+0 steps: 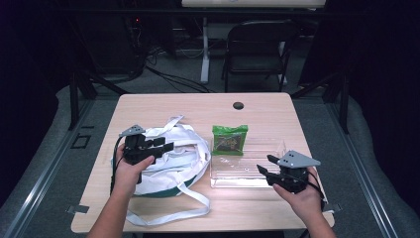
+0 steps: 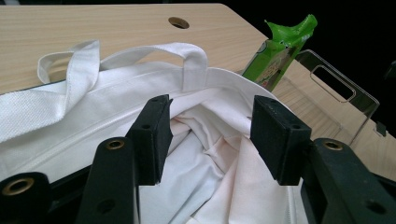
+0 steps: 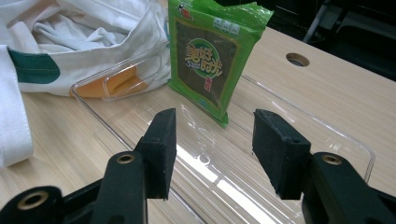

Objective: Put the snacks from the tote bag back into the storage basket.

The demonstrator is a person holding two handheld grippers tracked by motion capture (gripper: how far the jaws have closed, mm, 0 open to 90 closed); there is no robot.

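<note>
A white tote bag [image 1: 171, 171] with long straps and a green patch lies on the left half of the table. My left gripper [image 1: 166, 145] hovers at its mouth; in the left gripper view the jaws [image 2: 210, 135] stand open over crumpled white cloth [image 2: 219, 168], the pads apart from it. A green snack packet [image 1: 230, 139] stands leaning at the far left of a clear plastic tray [image 1: 247, 181]. My right gripper [image 1: 265, 164] is at the tray's near right side. In the right gripper view it [image 3: 212, 144] is open over the tray floor [image 3: 299, 126], facing the packet [image 3: 212, 56], nothing between the pads.
The wooden table [image 1: 163, 106] has a round cable hole [image 1: 238, 105] near its far edge. One bag strap [image 1: 173, 215] trails toward the front edge. A folding chair [image 1: 257, 49] stands beyond the table. The bag [image 3: 84, 37] touches the tray's left end.
</note>
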